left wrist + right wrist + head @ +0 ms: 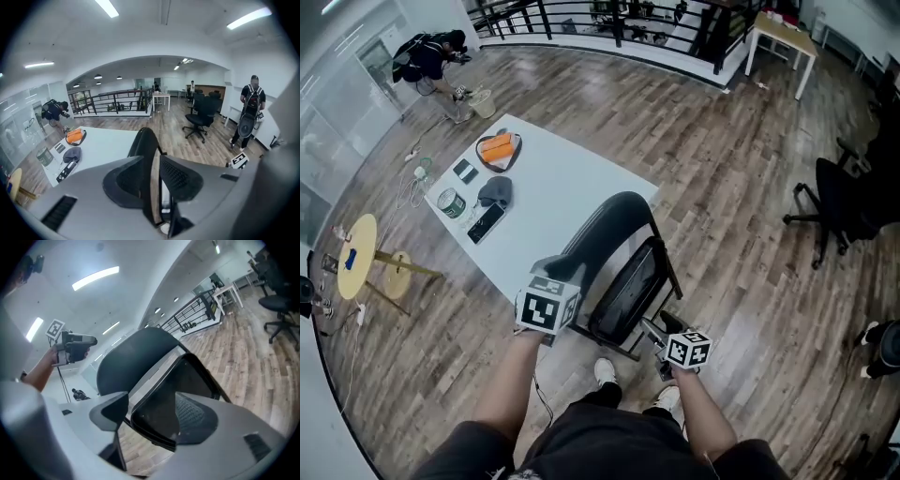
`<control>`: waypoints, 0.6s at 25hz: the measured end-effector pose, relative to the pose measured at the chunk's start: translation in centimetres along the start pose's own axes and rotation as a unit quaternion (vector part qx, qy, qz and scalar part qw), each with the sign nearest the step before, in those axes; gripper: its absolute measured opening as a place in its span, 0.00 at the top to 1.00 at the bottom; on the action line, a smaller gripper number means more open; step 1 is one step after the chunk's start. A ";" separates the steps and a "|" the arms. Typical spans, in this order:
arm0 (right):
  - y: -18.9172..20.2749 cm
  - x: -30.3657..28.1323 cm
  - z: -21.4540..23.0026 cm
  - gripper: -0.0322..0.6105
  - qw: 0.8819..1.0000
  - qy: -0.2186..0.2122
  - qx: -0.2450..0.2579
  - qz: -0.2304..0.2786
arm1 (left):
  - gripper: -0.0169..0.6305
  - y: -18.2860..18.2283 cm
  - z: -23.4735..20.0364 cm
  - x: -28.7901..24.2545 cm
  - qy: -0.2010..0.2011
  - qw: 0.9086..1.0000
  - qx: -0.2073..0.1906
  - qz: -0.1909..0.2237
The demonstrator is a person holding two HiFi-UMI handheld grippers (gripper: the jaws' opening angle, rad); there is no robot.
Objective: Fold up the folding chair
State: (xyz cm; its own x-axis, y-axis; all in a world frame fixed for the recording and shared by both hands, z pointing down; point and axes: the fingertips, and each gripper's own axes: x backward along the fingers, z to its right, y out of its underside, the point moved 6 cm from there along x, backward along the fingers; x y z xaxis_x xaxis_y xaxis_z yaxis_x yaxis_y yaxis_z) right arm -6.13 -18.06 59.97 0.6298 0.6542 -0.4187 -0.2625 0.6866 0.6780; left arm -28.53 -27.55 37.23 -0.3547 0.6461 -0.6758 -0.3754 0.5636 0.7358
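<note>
Backrest [614,225] of the black folding chair [628,291], standing just beside the white square table [562,187], lies unclamped between the parted jaws of my left gripper [151,161]. My right gripper [150,404], likewise released, straddles the seat edge [154,430]. I'd clench both firmly, then swing the seat upward.

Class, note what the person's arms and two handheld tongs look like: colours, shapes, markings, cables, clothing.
The left tongs and right tongs have smooth grey moulded bodies with dark dimpled pads. A white cube with black square markers sits on each: left cube, right cube. A thin dark cable hangs from the left tongs. The left forearm and right forearm show no sleeves.
</note>
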 end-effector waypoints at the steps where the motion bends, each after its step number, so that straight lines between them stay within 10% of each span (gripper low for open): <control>1: -0.5 1.5 0.1 0.44 1.000 0.019 0.012 0.014 | 0.82 0.1 1.9 0.3 0.004 1.000 0.006 0.013; 5: -3.1 8.3 0.4 0.57 0.993 0.080 0.041 0.075 | 0.93 0.3 9.5 0.7 0.033 0.996 0.050 0.066; 9: -5.2 14.0 1.5 0.90 0.980 0.134 0.066 0.134 | 0.97 0.9 15.6 0.6 0.059 0.990 0.076 0.105; 15: -6.4 22.4 -0.3 0.93 0.950 0.163 0.142 0.223 | 0.97 1.7 23.2 1.7 0.102 0.974 0.100 0.176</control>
State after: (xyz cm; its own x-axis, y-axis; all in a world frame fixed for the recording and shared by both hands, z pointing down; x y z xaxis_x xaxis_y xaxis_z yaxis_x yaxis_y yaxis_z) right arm 9.45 -7.67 46.07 0.2296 0.9556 -0.1845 -0.2136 0.2344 0.9484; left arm -9.92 -13.62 38.34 -0.6024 0.7127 -0.3593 -0.0329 0.4277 0.9033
